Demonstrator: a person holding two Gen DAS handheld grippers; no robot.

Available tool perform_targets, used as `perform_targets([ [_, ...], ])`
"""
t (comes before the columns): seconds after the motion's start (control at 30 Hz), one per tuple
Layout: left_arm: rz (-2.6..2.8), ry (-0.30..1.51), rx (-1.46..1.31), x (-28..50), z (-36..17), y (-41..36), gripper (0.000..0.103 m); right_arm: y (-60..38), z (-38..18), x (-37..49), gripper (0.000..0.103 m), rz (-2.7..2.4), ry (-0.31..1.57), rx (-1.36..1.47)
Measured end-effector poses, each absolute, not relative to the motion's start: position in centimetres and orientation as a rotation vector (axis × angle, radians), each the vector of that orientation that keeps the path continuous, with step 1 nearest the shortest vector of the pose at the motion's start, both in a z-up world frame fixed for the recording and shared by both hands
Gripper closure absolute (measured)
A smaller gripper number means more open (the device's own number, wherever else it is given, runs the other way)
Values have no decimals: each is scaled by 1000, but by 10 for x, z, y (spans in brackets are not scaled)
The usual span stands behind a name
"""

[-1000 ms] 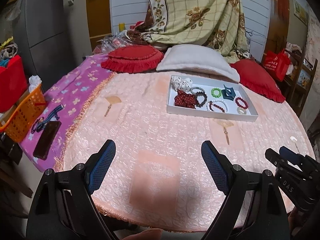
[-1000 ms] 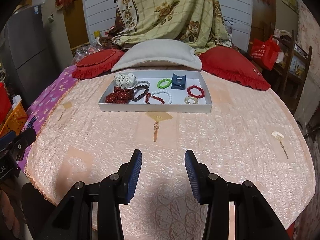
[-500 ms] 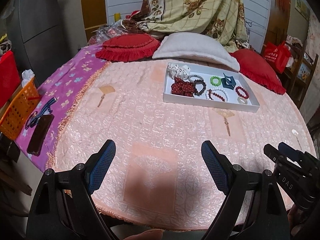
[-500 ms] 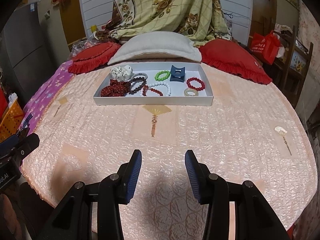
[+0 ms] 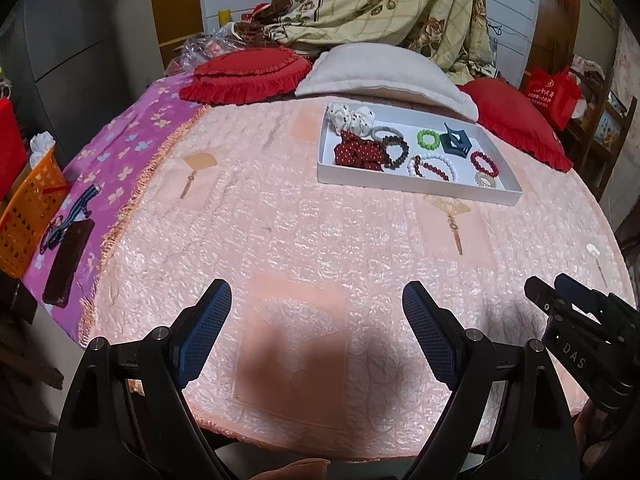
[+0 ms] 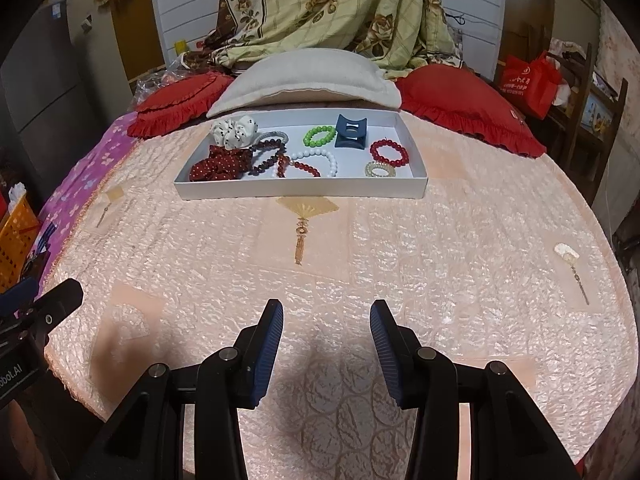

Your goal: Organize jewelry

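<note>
Behind tray (image 6: 300,190): pillows (image 6: 304,80), blanket (image 6: 332,4).

Pink quilt (image 6: 360,248) — grey pillow (image 6: 304,80) behind, orange basket (image 5: 28,216) left.

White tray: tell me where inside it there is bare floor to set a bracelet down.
The white tray has bare floor along its far wall between the green bracelet and the white scrunchie, and at the far right corner behind the red bracelet. The left half is crowded with overlapping pieces.
</note>
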State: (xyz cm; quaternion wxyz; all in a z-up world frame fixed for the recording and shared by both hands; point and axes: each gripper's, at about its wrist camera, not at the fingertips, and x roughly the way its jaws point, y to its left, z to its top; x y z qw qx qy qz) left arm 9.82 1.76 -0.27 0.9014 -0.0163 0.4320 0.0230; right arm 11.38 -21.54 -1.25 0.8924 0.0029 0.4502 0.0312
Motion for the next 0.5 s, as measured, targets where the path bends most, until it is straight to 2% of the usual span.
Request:
perform_targets([
  [0.5,39,945,-30,108,-19,13,16,-217,-25,122,59,54,965,9],
])
